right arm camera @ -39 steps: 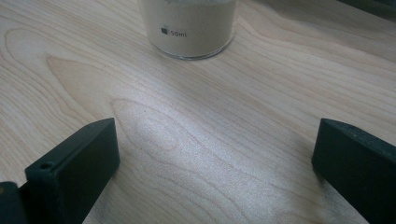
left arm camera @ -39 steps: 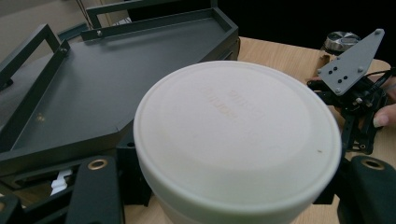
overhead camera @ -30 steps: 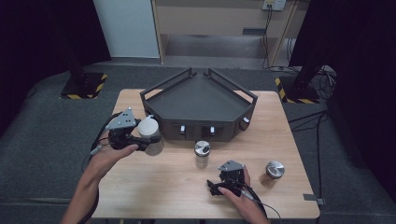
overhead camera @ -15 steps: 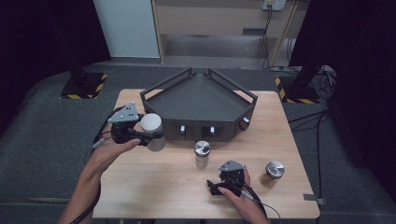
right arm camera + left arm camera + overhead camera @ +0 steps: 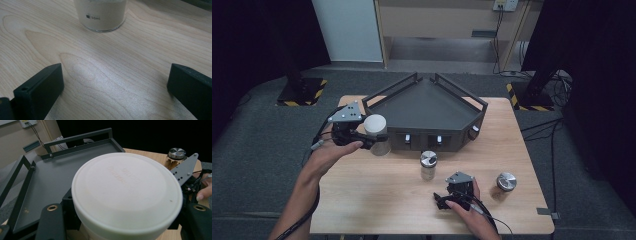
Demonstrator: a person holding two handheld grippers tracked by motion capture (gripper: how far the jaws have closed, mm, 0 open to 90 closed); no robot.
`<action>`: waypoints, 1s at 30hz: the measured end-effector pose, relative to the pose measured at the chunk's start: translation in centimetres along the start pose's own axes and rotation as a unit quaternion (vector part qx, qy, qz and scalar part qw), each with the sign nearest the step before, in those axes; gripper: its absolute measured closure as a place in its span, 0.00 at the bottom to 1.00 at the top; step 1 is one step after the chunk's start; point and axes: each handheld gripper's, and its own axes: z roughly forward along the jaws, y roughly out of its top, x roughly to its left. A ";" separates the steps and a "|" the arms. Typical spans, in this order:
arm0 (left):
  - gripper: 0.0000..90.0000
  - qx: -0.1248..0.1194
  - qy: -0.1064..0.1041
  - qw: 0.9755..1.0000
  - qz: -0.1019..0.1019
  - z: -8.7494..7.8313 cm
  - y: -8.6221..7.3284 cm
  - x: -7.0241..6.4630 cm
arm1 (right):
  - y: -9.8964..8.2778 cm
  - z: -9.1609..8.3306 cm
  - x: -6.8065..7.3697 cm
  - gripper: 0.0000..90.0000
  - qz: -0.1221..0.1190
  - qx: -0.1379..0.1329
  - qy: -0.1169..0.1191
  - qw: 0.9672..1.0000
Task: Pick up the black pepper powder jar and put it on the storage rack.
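My left gripper (image 5: 368, 137) is shut on a jar with a wide white lid (image 5: 376, 131), held at the left front corner of the dark tray (image 5: 427, 107). In the left gripper view the white lid (image 5: 126, 192) sits between the two black jaws, with the tray (image 5: 50, 177) behind it. My right gripper (image 5: 448, 199) rests low near the table's front edge. Its jaws stand wide apart over bare wood (image 5: 115, 85), gripping nothing. A small silver-capped jar (image 5: 428, 164) stands just beyond it, its base marked 50ml (image 5: 102, 15).
A second silver-capped jar (image 5: 506, 182) stands at the right front of the wooden table (image 5: 377, 200). The tray has raised rails on its back edges and fills the table's far middle. Dark floor surrounds the table.
My left gripper has carried the white-lidded jar up and away from the person, closer to the tray's left front corner. The right gripper has stayed where it was.
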 end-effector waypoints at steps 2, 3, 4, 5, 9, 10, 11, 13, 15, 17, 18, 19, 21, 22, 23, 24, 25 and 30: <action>0.37 0.001 0.001 1.000 0.001 0.0 0.2 0.1 | 0.0 0.0 0.0 0.01 0.000 0.000 0.000 1.000; 0.36 0.001 0.002 1.000 0.001 0.0 0.3 0.1 | 0.0 0.0 0.0 0.01 0.000 0.000 0.000 1.000; 0.37 0.001 0.001 1.000 0.001 0.0 0.5 0.2 | 0.0 0.0 0.0 0.01 0.000 0.000 0.000 1.000; 0.36 0.000 0.001 1.000 0.000 0.0 0.5 0.3 | 0.0 0.0 0.0 0.01 0.000 0.000 0.000 1.000; 0.36 0.001 -0.002 1.000 0.001 0.0 1.0 0.6 | 0.0 0.0 0.0 0.01 0.000 0.000 0.000 1.000; 0.37 0.002 -0.002 1.000 0.002 0.0 1.1 0.6 | 0.0 0.0 0.0 0.01 0.000 0.000 0.000 1.000; 0.36 0.002 -0.002 1.000 0.003 0.0 1.2 0.7 | 0.0 0.0 0.0 0.01 0.000 0.000 0.000 1.000; 0.37 0.001 -0.002 1.000 0.001 0.0 1.4 0.8 | 0.0 0.0 0.0 0.01 0.000 0.000 0.000 1.000; 0.37 -0.002 -0.003 1.000 -0.001 0.1 1.5 1.0 | 0.0 0.0 0.0 0.01 0.000 0.000 0.000 1.000; 0.36 -0.003 -0.005 1.000 -0.002 0.2 1.7 1.3 | 0.0 0.0 0.0 0.01 0.000 0.000 0.000 1.000; 0.37 -0.004 -0.004 1.000 -0.002 0.3 1.8 1.4 | 0.0 0.0 0.0 0.01 0.000 0.000 0.000 1.000; 0.36 -0.004 -0.004 1.000 -0.002 0.3 1.9 1.5 | 0.0 0.0 0.0 0.01 0.000 0.000 0.000 1.000; 0.36 -0.004 -0.003 1.000 0.000 0.5 2.2 1.7 | 0.0 0.0 0.0 0.01 0.000 0.000 0.000 1.000; 0.36 -0.004 -0.003 1.000 0.001 0.5 2.3 1.8 | 0.0 0.0 0.0 0.01 0.000 0.000 0.000 1.000; 0.36 -0.003 -0.004 1.000 0.002 0.6 2.4 1.8 | 0.0 0.0 0.0 0.01 0.000 0.000 0.000 1.000; 0.36 -0.002 -0.004 1.000 0.003 0.8 2.5 1.9 | 0.0 0.0 0.0 0.01 0.000 0.000 0.000 1.000; 0.37 0.000 -0.005 1.000 0.004 0.9 2.7 2.0 | 0.0 0.0 0.0 0.01 0.000 0.000 0.000 1.000; 0.36 0.005 -0.008 1.000 0.007 1.6 3.0 2.6 | 0.0 0.0 0.0 0.01 0.001 0.000 0.000 1.000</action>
